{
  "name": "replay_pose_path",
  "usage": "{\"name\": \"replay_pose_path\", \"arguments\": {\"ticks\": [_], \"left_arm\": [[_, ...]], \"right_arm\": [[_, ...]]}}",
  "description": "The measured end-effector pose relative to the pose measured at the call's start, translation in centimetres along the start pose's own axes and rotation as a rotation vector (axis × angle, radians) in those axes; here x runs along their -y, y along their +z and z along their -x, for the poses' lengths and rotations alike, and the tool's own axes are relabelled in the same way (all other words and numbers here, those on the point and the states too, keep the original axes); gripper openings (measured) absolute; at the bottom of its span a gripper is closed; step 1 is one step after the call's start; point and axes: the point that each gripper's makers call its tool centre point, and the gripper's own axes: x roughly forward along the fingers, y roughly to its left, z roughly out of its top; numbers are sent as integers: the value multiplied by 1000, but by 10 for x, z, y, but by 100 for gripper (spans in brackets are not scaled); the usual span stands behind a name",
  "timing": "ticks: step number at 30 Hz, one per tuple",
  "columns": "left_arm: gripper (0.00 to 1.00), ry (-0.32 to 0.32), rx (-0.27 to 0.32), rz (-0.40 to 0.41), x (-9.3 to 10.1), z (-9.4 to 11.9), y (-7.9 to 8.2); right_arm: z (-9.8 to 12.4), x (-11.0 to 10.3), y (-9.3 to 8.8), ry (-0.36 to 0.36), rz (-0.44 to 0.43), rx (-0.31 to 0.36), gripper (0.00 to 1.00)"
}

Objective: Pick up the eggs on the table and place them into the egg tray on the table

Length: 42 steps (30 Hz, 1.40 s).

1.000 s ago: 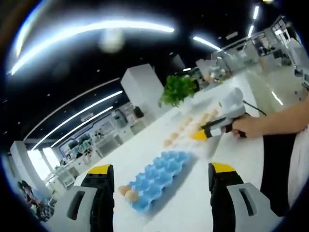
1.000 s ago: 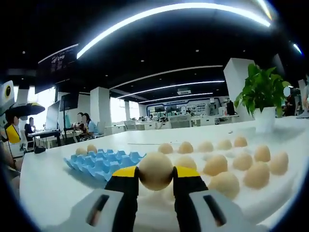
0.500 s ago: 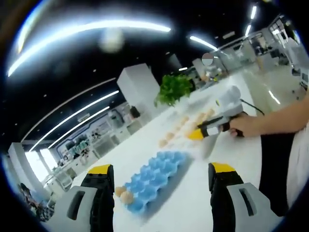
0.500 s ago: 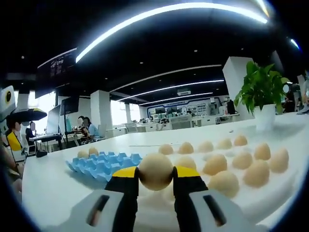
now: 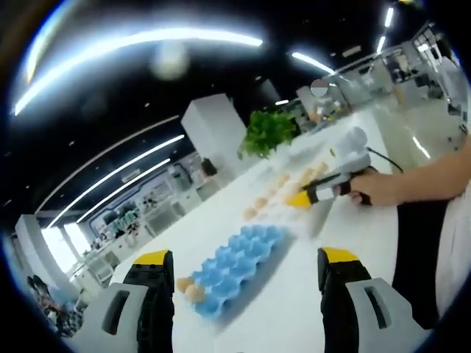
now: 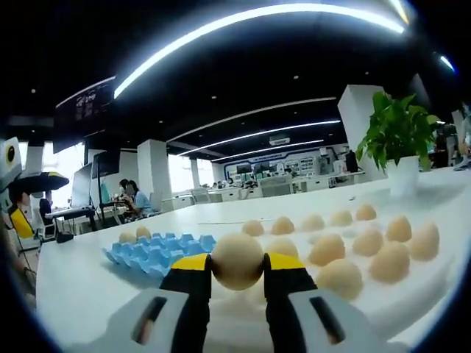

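In the right gripper view my right gripper (image 6: 237, 266) is shut on a tan egg (image 6: 237, 259), held above the white table. Several loose eggs (image 6: 355, 246) lie beyond it to the right. The blue egg tray (image 6: 158, 251) sits to the left with two eggs (image 6: 133, 235) at its far end. In the left gripper view my left gripper (image 5: 246, 276) stands open with nothing between its jaws, above the blue tray (image 5: 232, 268), which holds two eggs (image 5: 189, 288) at its near end. The right gripper (image 5: 313, 195), held by a hand, hovers by the loose eggs (image 5: 283, 191).
A potted green plant (image 6: 401, 143) in a white pot stands behind the loose eggs, also the plant (image 5: 268, 134). A person's forearm (image 5: 427, 180) reaches in from the right. People sit at desks (image 6: 129, 193) far left. The white table (image 5: 294, 309) spreads around the tray.
Both views have shifted only slightly with the hands. The right gripper keeps its hold on the egg, and the left gripper stays open.
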Motion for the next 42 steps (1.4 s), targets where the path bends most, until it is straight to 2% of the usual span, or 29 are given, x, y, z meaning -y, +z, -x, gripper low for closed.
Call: {"name": "replay_pose_path", "arguments": {"ticks": [5,12,17,22,30,42], "left_arm": [[82,37,-34,-1,-3,11,-7],[82,103,-59,17,-10,38,-14],[82,152,-61,32,-18,52,-14],[82,164,-66,39,-22,50,-15],[82,123,-58,27,-11,41,-11],[82,120,-59,34,-13,35,-15]], "right_arm": [[0,-2,2,16,-10,12,29],[0,-7,1,42,-14,10,29],[0,-8,2,47,-19,14,29],[1,-7,4,51,-30,23,29],[2,-7,6,49,-27,27,29],[3,-5,5,43,-24,31,29]]}}
